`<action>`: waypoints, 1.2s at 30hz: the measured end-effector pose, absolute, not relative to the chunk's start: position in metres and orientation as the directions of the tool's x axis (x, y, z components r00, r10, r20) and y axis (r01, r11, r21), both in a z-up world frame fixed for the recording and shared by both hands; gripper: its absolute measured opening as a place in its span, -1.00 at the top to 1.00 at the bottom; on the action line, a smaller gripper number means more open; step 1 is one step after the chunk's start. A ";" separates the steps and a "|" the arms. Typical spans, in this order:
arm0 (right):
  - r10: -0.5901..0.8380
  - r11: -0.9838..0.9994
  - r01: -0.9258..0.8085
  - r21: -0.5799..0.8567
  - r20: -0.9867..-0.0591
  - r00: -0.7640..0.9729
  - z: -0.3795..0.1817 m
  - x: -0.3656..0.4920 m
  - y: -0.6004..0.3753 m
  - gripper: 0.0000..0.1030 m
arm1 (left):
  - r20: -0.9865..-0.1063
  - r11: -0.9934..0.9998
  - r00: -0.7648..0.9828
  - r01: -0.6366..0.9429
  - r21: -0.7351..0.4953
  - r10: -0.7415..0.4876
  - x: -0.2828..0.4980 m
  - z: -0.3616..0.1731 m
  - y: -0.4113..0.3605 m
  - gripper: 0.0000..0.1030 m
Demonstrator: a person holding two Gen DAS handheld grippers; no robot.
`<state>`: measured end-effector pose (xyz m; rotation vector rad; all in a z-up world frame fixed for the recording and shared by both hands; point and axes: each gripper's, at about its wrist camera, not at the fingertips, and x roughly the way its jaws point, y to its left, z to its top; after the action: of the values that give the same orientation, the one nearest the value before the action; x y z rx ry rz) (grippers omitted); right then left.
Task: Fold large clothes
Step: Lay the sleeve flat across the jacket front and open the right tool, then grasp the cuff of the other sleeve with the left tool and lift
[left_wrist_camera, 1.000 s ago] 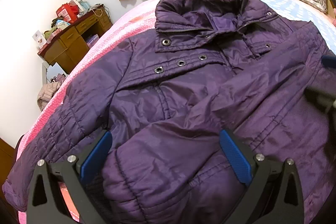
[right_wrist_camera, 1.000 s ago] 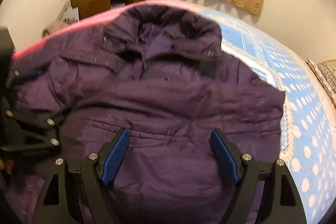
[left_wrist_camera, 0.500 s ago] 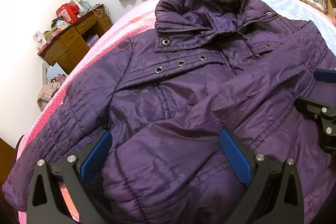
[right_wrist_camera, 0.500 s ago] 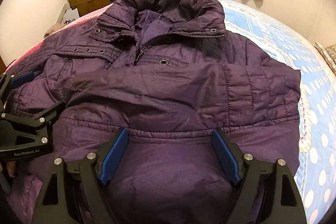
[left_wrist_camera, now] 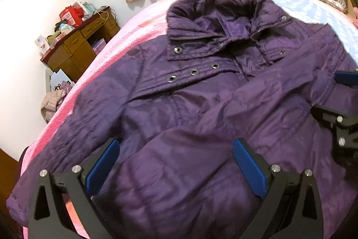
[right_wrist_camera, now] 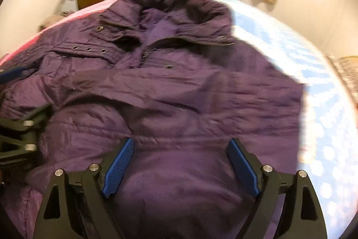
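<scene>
We are working over bed [left_wrist_camera: 143,21], pink cover on one side, blue dotted cover [right_wrist_camera: 324,104] on other. Quilted purple padded jacket [left_wrist_camera: 201,115] lying front-up across it, one sleeve folded over chest. Left tongs [left_wrist_camera: 176,162] standing wide, pressing on nothing. Right tongs [right_wrist_camera: 181,162] opening, only jacket beneath. Left view showing brown wooden desk [left_wrist_camera: 78,53] clearly; right view blurring it. Bare blue cover lying beside jacket edge.

The jacket [left_wrist_camera: 190,127] lies on the bed [left_wrist_camera: 138,24], collar toward the far wall. One sleeve [right_wrist_camera: 179,86] lies across its front. The desk [left_wrist_camera: 82,44] stands beyond the bed's left edge.
</scene>
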<state>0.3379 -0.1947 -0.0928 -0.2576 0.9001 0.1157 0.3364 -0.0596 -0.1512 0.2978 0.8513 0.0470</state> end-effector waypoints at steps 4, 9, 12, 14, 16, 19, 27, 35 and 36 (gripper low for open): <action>0.169 0.961 -0.275 -0.012 -0.760 0.627 -0.051 0.293 -0.197 -0.67 | -0.710 0.983 0.703 0.106 0.150 0.032 0.291 -0.114 -0.026 -1.00; 0.251 0.924 -0.381 -0.032 -0.701 0.668 -0.025 0.224 -0.171 -0.67 | -0.687 0.996 0.721 -0.056 0.073 0.091 0.226 -0.099 0.072 -1.00; 0.307 0.893 -0.450 -0.028 -0.692 0.654 -0.027 0.192 -0.153 -0.67 | -0.664 0.970 0.715 -0.234 0.064 0.216 0.191 -0.100 0.141 -1.00; 0.325 0.871 -0.489 -0.044 -0.695 0.641 -0.032 0.175 -0.138 -0.67 | -0.643 0.928 0.691 -0.363 0.088 0.331 0.169 -0.101 0.184 -1.00; 0.332 0.849 -0.523 -0.073 -0.697 0.636 -0.038 0.156 -0.122 -0.67 | -0.632 0.875 0.652 -0.477 0.087 0.418 0.150 -0.099 0.227 -1.00; 0.358 0.816 -0.568 -0.104 -0.682 0.638 -0.042 0.131 -0.103 -0.67 | -0.648 0.811 0.619 -0.585 -0.003 0.444 0.127 -0.095 0.289 -1.00; 0.406 0.772 -0.621 -0.134 -0.647 0.645 -0.043 0.092 -0.080 -0.67 | -0.697 0.698 0.658 -0.641 -0.320 0.284 0.118 -0.114 0.367 -1.00; 0.390 0.804 -0.588 -0.084 -0.672 0.629 -0.060 0.094 -0.086 -0.67 | -0.747 0.685 0.648 -0.613 -0.393 0.151 0.157 -0.150 0.362 -0.48; 0.391 0.812 -0.579 -0.072 -0.671 0.631 -0.061 0.095 -0.089 -0.67 | -0.752 0.691 0.642 -0.612 -0.385 0.149 0.162 -0.154 0.363 -0.31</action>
<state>0.0950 -0.0886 -0.0608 -0.2941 0.6906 0.5642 0.1620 0.3630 -0.1539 -0.6797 0.7559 0.4738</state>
